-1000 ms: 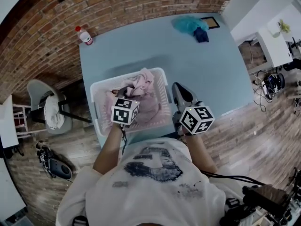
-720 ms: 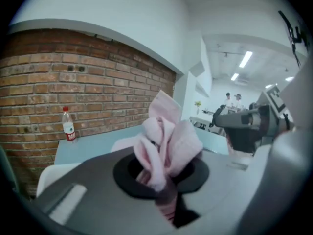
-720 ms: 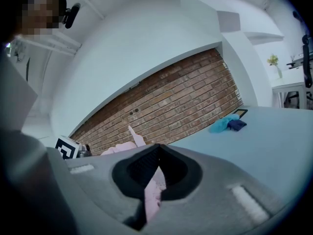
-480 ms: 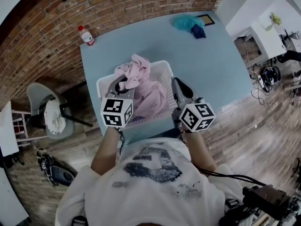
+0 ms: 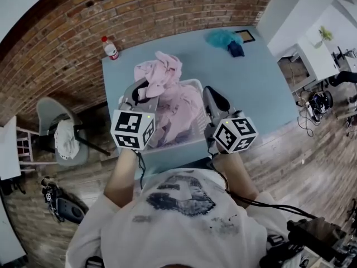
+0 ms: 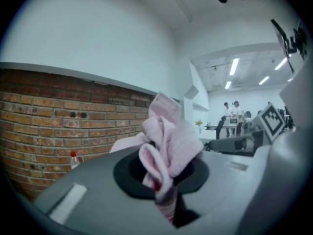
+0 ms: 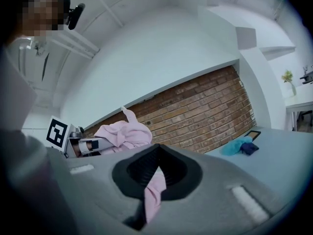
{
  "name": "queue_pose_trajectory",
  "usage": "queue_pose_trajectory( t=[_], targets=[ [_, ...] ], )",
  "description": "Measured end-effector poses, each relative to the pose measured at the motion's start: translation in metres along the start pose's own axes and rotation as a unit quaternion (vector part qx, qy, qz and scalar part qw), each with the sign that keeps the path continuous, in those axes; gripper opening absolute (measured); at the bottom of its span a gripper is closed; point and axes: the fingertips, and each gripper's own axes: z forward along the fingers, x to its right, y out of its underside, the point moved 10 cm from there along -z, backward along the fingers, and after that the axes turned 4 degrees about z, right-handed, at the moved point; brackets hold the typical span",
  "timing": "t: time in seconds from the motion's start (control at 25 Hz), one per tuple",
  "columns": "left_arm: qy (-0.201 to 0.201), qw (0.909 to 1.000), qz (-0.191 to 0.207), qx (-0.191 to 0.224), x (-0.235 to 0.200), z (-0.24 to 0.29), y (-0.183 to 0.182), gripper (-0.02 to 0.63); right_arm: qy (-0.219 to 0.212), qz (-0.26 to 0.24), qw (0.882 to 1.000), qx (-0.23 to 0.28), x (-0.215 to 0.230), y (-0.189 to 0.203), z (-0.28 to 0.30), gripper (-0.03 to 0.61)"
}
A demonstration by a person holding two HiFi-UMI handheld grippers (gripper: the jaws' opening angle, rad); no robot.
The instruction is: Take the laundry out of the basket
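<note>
Pink laundry sits bunched in a soft heap at mid-frame in the head view, its upper part held above the white basket and its lower folds trailing down inside. The left tool is clamped on a thick wad of it; in the left gripper view the cloth bulges out between the closed jaws. The right tool is pinched together on a thin pink strip at the heap's right side. Whether this is one garment or two, I cannot tell. The step in hand, as I read it, is the lift-out: both tools carry cloth, and the load is not yet free of the basket. The next move likely calls for raising until the trailing folds pass the rim, then carrying across to bare bench. A fold may catch on the slatted wall and drag the basket along. The basket sits at the near edge of a pale blue bench. On the bench's far side are a red-capped bottle at upper left, a turquoise cloth touching a dark cloth, and a small frame just beside them. A brick wall runs beyond the bench, with a grey chair at left and wooden floor at lower right.
</note>
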Motion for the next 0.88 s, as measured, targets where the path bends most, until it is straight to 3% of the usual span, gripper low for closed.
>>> queue_pose_trajectory(
  t=[0.32,0.88],
  targets=[
    [0.003,0.9989,0.035,0.029,0.022,0.021,-0.054,0.038,-0.011,-0.023,0.999,0.029,0.021,-0.043,-0.011,-0.003],
    [0.036,0.9976,0.044,0.039,0.108,0.102,-0.087,0.038,0.005,-0.049,0.997,0.054,0.104,-0.103,-0.057,-0.003]
  ],
)
